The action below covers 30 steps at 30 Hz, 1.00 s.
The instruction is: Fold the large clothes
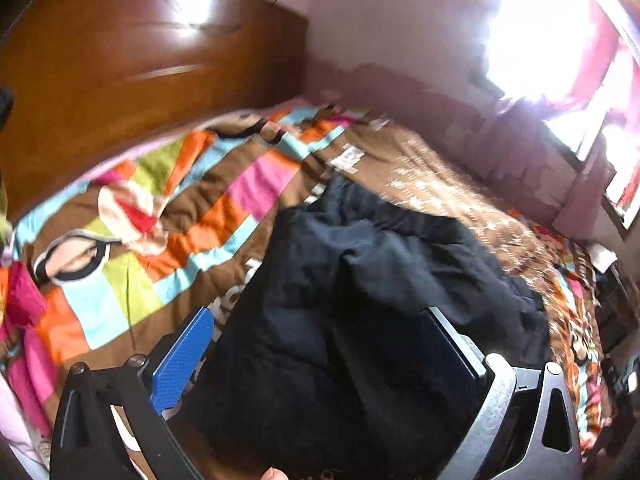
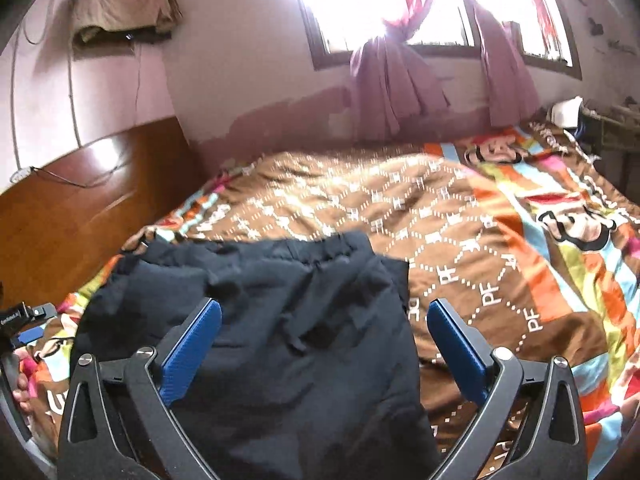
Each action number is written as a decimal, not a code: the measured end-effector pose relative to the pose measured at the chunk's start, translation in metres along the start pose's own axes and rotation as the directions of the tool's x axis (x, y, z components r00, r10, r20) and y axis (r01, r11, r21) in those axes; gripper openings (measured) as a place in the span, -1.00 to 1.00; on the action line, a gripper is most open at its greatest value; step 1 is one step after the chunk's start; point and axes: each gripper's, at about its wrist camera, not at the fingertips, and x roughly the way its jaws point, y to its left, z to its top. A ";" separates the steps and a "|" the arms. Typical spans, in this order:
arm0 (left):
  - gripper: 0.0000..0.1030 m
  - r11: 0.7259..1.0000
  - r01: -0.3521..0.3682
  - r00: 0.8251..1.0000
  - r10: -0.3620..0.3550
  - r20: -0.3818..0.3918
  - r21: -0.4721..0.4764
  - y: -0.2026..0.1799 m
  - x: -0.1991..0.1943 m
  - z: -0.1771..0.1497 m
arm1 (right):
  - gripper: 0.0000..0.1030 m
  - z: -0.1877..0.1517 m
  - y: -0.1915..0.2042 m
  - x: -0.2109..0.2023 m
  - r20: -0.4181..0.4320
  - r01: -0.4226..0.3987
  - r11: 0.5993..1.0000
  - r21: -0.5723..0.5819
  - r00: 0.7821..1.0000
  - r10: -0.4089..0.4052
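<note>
A dark navy garment (image 1: 360, 304), trousers with an elastic waistband (image 2: 320, 248), lies rumpled on the colourful bedspread (image 1: 132, 264). My left gripper (image 1: 320, 320) is open just above the garment, its blue pads (image 1: 180, 364) wide apart with the cloth between and under them. My right gripper (image 2: 324, 312) is open too, hovering over the garment's (image 2: 280, 320) right side; its right pad (image 2: 456, 348) is past the cloth's edge, over the bedspread (image 2: 500, 240). The left gripper's body shows at the far left of the right wrist view (image 2: 20, 320).
A wooden headboard (image 1: 120, 64) stands at the bed's far end. A small crumpled cloth (image 1: 132, 212) lies near it. A window with pink curtains (image 2: 392, 80) is beyond the bed. Cluttered furniture (image 2: 608, 120) stands at the far right.
</note>
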 end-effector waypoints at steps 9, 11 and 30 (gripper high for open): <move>0.99 0.988 0.033 0.984 -0.059 0.168 0.154 -0.034 -0.066 -0.013 | 0.97 0.002 0.022 -0.057 0.087 -0.054 0.997 -0.058 0.994 0.059; 0.99 0.986 0.040 0.981 -0.069 0.179 0.161 -0.037 -0.076 -0.015 | 0.97 0.002 0.027 -0.068 0.103 -0.063 0.996 -0.067 0.992 0.070; 1.00 0.970 0.071 0.935 -0.145 0.323 0.231 -0.041 -0.187 -0.061 | 0.97 -0.035 0.071 -0.182 0.246 -0.149 0.974 -0.172 0.951 0.189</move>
